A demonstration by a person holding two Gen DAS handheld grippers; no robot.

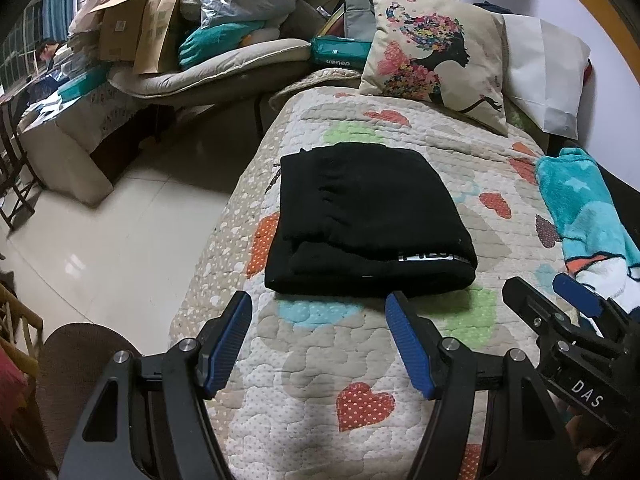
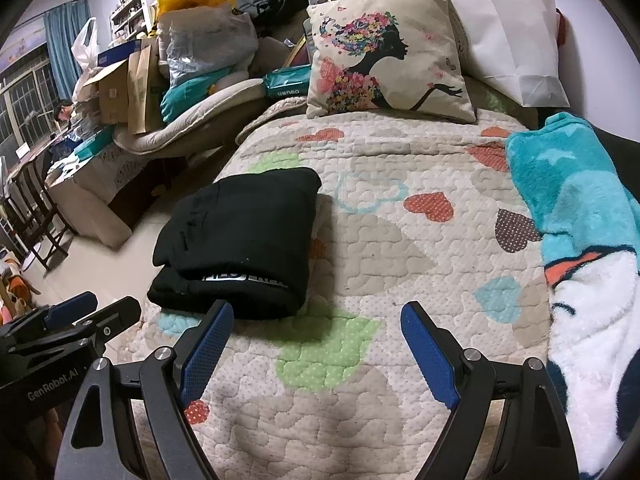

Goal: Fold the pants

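Observation:
Black pants (image 1: 368,220) lie folded into a thick square on the heart-print quilt (image 1: 360,360), a white printed strip showing at their near edge. My left gripper (image 1: 320,304) hovers open just short of that near edge, with nothing between its blue pads. In the right wrist view the same folded pants (image 2: 244,240) sit to the left of centre. My right gripper (image 2: 318,312) stands open over bare quilt (image 2: 380,240), to the right of the pants, empty. Each gripper shows at the edge of the other's view: the right gripper (image 1: 544,292), the left gripper (image 2: 108,304).
A teal and white fleece blanket (image 2: 580,240) lies along the bed's right side. A printed cushion (image 2: 384,52) and a white bag (image 2: 512,40) rest at the head. The bed's left edge drops to a tiled floor (image 1: 100,240). Boxes and bags (image 1: 160,28) pile up beyond.

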